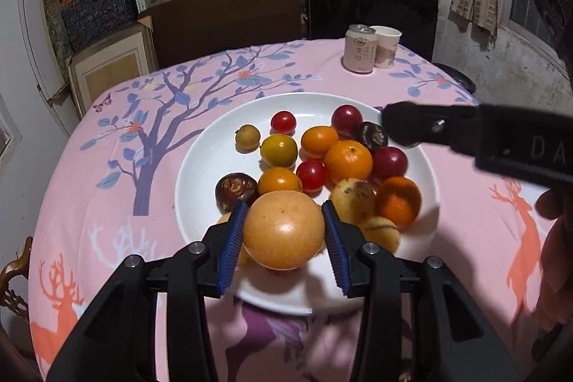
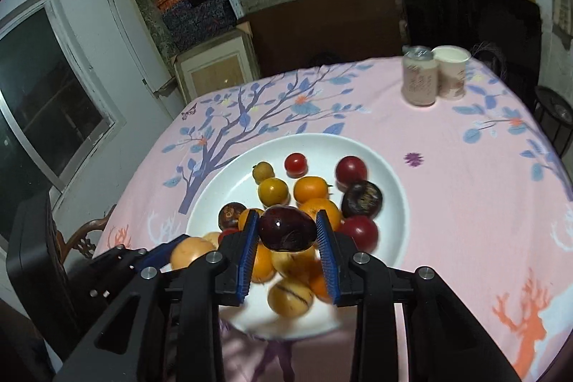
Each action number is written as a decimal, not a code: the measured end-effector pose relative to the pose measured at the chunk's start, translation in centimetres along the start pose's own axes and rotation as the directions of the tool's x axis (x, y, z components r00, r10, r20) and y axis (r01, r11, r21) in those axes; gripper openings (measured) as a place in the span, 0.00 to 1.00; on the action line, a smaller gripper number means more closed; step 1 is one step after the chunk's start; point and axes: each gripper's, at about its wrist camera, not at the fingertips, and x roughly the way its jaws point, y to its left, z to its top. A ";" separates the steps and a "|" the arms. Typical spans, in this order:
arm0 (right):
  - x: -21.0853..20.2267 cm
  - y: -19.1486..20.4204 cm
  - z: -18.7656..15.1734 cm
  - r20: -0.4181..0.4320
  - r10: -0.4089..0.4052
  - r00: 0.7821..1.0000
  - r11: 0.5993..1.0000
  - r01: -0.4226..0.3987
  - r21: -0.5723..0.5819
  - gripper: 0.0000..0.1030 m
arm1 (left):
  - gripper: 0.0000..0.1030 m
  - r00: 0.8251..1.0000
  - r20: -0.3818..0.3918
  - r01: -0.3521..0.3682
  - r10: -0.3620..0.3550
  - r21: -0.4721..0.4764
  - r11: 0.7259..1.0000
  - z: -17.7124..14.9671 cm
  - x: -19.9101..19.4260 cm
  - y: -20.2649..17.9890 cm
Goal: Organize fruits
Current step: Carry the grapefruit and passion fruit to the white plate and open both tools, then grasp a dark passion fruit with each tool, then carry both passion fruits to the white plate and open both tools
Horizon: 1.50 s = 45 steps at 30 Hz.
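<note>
A white plate (image 1: 211, 145) (image 2: 394, 199) on the pink tablecloth holds several small fruits: red, orange, yellow and dark brown ones. My left gripper (image 1: 284, 238) is shut on a large pale-orange round fruit (image 1: 283, 224), held over the plate's near edge. In the right wrist view that gripper (image 2: 168, 253) and its fruit (image 2: 188, 251) show at the lower left. My right gripper (image 2: 288, 235) is shut on a dark purple fruit (image 2: 286, 226), above the pile on the plate. From the left wrist view the right gripper's black finger (image 1: 429, 126) reaches in over the plate's right rim.
A pink drink can (image 1: 360, 49) (image 2: 419, 79) and a paper cup (image 1: 388, 45) (image 2: 451, 72) stand at the table's far right. A wooden chair back (image 1: 14, 274) (image 2: 86, 238) is at the left edge. Shelves of boxes and dark boards rise behind the table.
</note>
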 end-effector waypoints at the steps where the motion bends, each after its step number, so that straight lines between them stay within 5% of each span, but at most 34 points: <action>1: 0.3 -0.1 0.1 0.005 -0.015 1.000 1.000 0.015 0.002 0.48 | 0.52 1.000 -0.005 -0.002 0.002 -0.008 1.000 0.2 0.4 0.1; 8: -2.5 -1.0 -2.7 0.024 -0.016 1.000 1.000 0.016 -0.006 0.49 | 0.63 0.999 0.039 0.007 -0.007 0.007 1.000 -2.4 -2.8 0.6; 15: -7.3 -1.2 -9.9 -0.007 -0.018 1.000 0.997 0.018 -0.081 0.51 | 0.74 0.995 0.027 0.090 -0.097 0.186 0.978 -11.0 -9.9 -3.1; 18: -8.7 -1.2 -13.3 -0.011 -0.034 0.999 0.994 0.032 -0.107 0.51 | 0.74 0.997 0.002 0.079 -0.082 0.280 0.957 -15.0 -11.0 -5.6; 22: -9.2 -1.5 -16.0 -0.026 -0.025 0.999 0.997 0.023 -0.079 0.51 | 0.74 0.995 -0.033 0.099 -0.094 0.249 0.963 -17.0 -9.8 -6.8; 24: -9.3 -1.6 -16.9 -0.035 -0.023 0.999 0.998 0.021 -0.063 0.51 | 0.68 0.995 -0.054 0.095 -0.085 0.227 0.969 -17.2 -8.6 -6.9; 27: -9.4 -1.6 -17.8 -0.041 -0.030 0.999 0.998 0.028 -0.060 0.51 | 0.37 0.979 -0.132 0.179 -0.158 0.165 0.970 -17.2 -7.0 -6.2; 41: -2.8 5.5 -18.6 -0.109 -0.138 0.984 0.933 0.093 -0.347 0.51 | 0.37 0.997 -0.064 0.038 -0.034 0.072 0.997 -17.6 -10.3 -1.4; 45: -1.6 6.4 -19.1 -0.103 -0.185 0.977 0.909 0.130 -0.397 0.41 | 0.37 0.997 -0.069 0.034 -0.030 0.051 0.998 -17.6 -10.1 -0.5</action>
